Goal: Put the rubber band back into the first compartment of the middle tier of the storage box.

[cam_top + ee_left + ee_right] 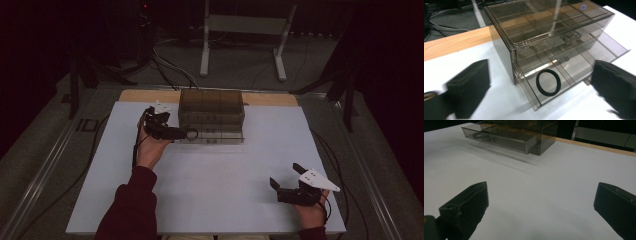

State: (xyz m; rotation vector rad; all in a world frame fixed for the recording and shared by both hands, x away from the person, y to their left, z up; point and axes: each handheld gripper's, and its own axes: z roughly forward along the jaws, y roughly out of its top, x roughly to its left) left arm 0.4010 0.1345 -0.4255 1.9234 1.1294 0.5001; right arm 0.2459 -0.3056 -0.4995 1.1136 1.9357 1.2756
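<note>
A smoky see-through drawer box [211, 106] stands at the back middle of the white table [210, 190]. Its bottom drawer [220, 135] is pulled out toward me. A black ring [548, 82] lies flat in the drawer's end compartment, also seen as the ring [192, 133] in the high view. My left gripper [175, 131] hovers at the drawer's left end, open, jaws wide to either side of the ring without touching it. My right gripper [286, 176] rests at the front right, open and empty, far from the box [524, 135].
A wooden strip [145, 95] runs along the table's back edge behind the box. Beyond it stand a white frame [245, 25] and floor cables [170, 72]. Bare white tabletop stretches between the two grippers.
</note>
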